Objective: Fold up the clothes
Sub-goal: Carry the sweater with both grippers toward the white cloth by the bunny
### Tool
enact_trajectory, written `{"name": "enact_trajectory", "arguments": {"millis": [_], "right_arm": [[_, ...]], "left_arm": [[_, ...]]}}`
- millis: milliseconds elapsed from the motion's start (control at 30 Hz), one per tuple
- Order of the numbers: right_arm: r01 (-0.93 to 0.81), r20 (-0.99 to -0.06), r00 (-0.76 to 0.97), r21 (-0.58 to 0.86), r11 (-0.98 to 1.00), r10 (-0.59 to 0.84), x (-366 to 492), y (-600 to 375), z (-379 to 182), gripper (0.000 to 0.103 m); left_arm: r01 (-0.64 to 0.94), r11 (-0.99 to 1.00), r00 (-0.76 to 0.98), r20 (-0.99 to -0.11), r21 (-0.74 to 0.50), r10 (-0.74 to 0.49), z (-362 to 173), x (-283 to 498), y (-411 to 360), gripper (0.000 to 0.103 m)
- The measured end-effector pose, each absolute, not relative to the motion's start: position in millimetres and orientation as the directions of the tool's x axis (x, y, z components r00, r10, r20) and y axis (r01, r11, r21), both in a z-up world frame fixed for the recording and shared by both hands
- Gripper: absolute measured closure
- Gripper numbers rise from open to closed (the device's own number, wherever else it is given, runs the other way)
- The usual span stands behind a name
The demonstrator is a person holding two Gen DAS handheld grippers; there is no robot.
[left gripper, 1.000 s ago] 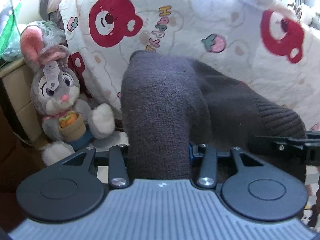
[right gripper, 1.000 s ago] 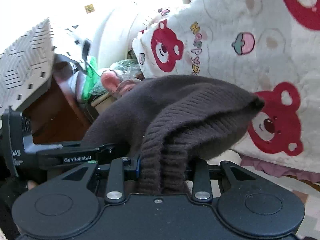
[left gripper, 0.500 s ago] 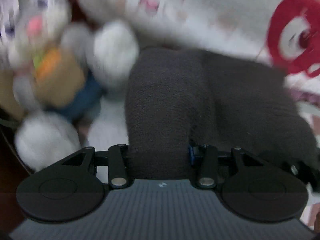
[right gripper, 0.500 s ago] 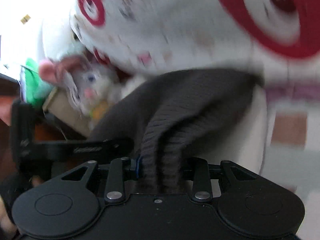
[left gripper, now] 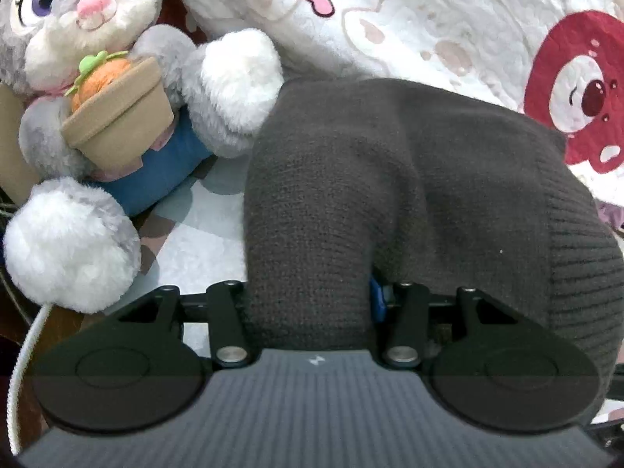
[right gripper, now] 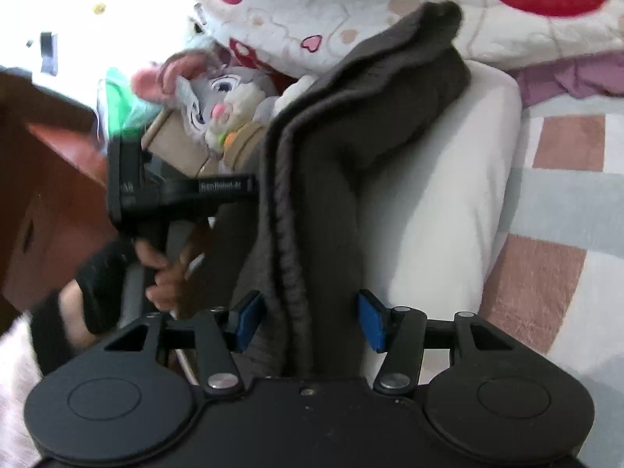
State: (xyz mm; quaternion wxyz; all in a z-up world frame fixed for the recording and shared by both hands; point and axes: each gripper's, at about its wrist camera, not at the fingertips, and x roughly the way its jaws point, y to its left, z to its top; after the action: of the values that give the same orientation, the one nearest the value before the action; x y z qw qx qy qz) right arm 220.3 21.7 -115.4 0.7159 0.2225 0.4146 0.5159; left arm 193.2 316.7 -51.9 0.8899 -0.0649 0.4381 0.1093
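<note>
Sweater [left gripper: 390, 195] pinched in left hand-held gripper [left gripper: 308, 296]; right hand-held gripper [right gripper: 308, 319] spread; lettering blurred, unreadable.

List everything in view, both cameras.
sweater: one, dark brown, runs between both grippers
rabbit: one, grey and white plush, left of sweater
quilt: one, white with red bears, behind sweater
bundle: one, white, under sweater
sheet: one, pink, grey and white checks, underneath
cable: one, white, lower left
left gripper: one, black, shut on sweater
right gripper: one, black, blue-padded fingers apart around sweater
hand: one, holding left gripper
</note>
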Motion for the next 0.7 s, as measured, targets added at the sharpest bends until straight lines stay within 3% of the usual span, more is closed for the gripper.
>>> {"name": "enact_trajectory", "arguments": {"millis": [100,167,233,300,367,433,567,667,700], "right_arm": [[-0.598,-0.346,0.177,0.706,0.380,0.921,212,33,-111,0.032],[-0.635,-0.339,0.168,0.681,0.365,0.926,209,41,-105,0.033],[-0.671,-0.334,0.159,0.654,0.349,0.929,206,49,-100,0.063],[-0.703,-0.327,0.148,0.629,0.332,0.933,203,57,-94,0.069],[-0.586,-0.275,0.107,0.759,0.284,0.955,212,44,-83,0.069],[-0.431,-0.235,0.070,0.869,0.241,0.970,222,31,-80,0.069],[-0.172,-0.367,0.017,0.915,0.364,0.930,221,27,-140,0.068],[-0.125,-0.330,0.016,0.936,0.329,0.944,211,32,-155,0.065],[-0.184,-0.355,0.025,0.917,0.353,0.935,210,35,-144,0.063]], "left_arm": [[-0.230,0.973,0.589,-0.795,0.009,0.146,-48,195,314,0.057],[-0.219,0.975,0.584,-0.798,0.023,0.150,-42,198,311,0.059],[-0.206,0.978,0.579,-0.801,0.036,0.151,-33,202,308,0.060],[-0.195,0.981,0.588,-0.800,-0.001,0.116,-20,202,308,0.060],[-0.202,0.976,0.597,-0.800,-0.076,0.061,-6,201,314,0.060],[-0.234,0.966,0.526,-0.850,-0.113,0.028,-8,207,318,0.053],[-0.252,0.965,0.372,-0.913,0.072,0.166,-44,215,303,0.039],[-0.250,0.962,0.428,-0.879,0.107,0.208,-45,209,299,0.038],[-0.248,0.963,0.437,-0.875,0.107,0.210,-42,207,300,0.038]]}}
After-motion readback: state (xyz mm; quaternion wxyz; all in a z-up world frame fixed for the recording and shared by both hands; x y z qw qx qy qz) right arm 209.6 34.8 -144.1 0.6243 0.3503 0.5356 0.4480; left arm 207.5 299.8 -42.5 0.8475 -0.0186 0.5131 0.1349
